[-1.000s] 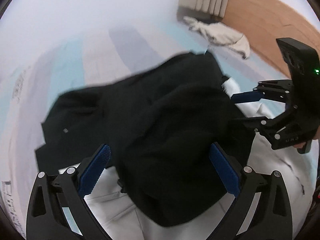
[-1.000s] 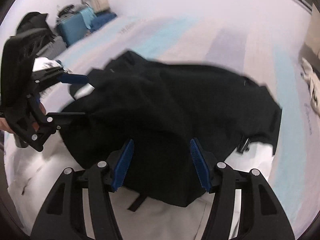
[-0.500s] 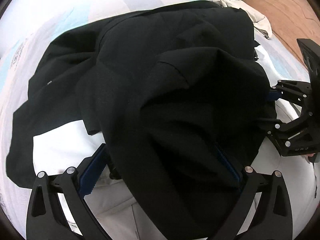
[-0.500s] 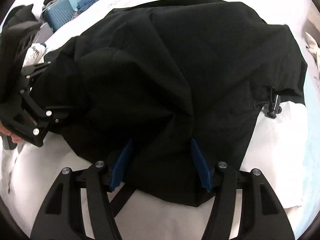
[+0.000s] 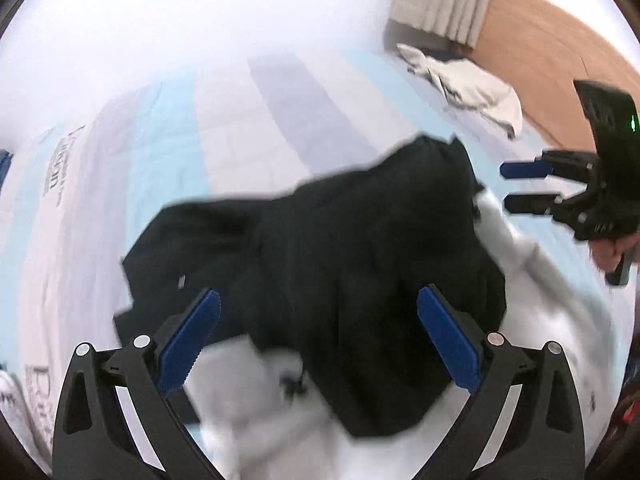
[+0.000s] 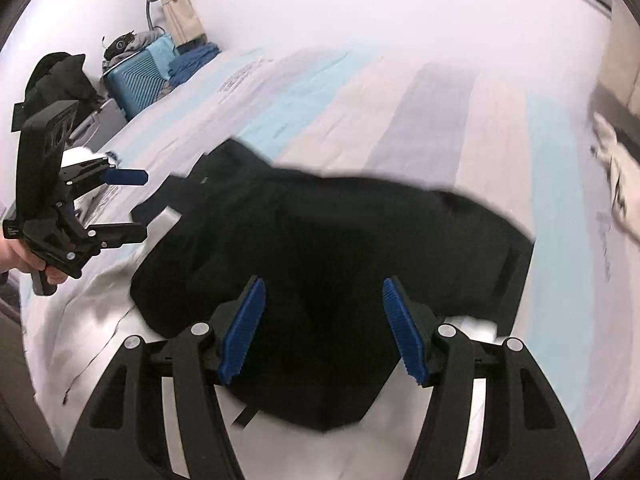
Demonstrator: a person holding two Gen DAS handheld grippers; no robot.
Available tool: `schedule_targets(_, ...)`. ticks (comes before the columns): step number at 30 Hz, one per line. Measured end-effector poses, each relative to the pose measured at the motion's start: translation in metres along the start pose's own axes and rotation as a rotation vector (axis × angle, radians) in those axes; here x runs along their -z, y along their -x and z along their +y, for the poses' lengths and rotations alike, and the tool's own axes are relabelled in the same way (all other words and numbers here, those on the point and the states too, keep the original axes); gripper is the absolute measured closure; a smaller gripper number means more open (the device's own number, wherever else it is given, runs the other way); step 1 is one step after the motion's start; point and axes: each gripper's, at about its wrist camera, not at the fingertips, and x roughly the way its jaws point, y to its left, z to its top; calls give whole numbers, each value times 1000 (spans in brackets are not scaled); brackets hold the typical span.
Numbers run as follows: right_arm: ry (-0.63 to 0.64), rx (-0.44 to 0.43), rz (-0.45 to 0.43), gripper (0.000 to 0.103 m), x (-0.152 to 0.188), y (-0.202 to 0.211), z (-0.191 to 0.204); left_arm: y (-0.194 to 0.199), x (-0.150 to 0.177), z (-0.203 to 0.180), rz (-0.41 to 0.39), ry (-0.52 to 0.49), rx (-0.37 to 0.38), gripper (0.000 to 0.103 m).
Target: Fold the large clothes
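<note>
On the striped pale-blue, grey and white bed cover lies the large black garment, bunched in a loose heap with a white and grey cloth under its near edge. It sits in the middle of the bed, below both tools and apart from them. The left gripper hangs above it with its blue-padded fingers spread wide and nothing between them; the right wrist view shows the same, its two fingers parted in the air to the side of the heap. The right gripper is likewise spread, its pads clear of the fabric, and in the left wrist view it stands off the garment's far corner, empty.

As a judgement, the fold is only partly made: one layer looks thrown over the body of the garment, yet the outline is lumpy and uneven, and a corner sticks out on the far side. Smoothing, squaring the edges and at least one more fold seem left to do. A crumpled cream cloth lies well apart near the bed's far edge, untouched.
</note>
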Motion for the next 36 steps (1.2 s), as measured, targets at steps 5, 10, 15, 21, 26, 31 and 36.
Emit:
schedule_targets(5, -33, 25, 37, 44, -29, -51, -18, -58, -42, 2, 26, 20, 30, 6)
schedule_targets(10, -75, 38, 104, 47, -35, -94, -40, -117, -61, 15, 108, 33, 26, 7)
schedule_targets(15, -118, 46, 148, 48, -42, -131, -58, -156, -68, 35, 150, 53, 12, 6)
schedule_targets(21, -149, 80, 174, 49, -45, -163, -74, -179, -80, 46, 147, 26, -25, 5)
schedule_targets(26, -152, 99, 195, 48, -46, -186, -79, -202, -84, 54, 166, 17, -52, 5)
schedule_targets(31, -144, 106, 201, 48, -44, -198, -80, -209, -82, 56, 159, 1, -68, 5)
schedule_targets(36, -167, 84, 114, 48, -44, -162, -76, -180, -85, 46, 91, -35, -119, 9)
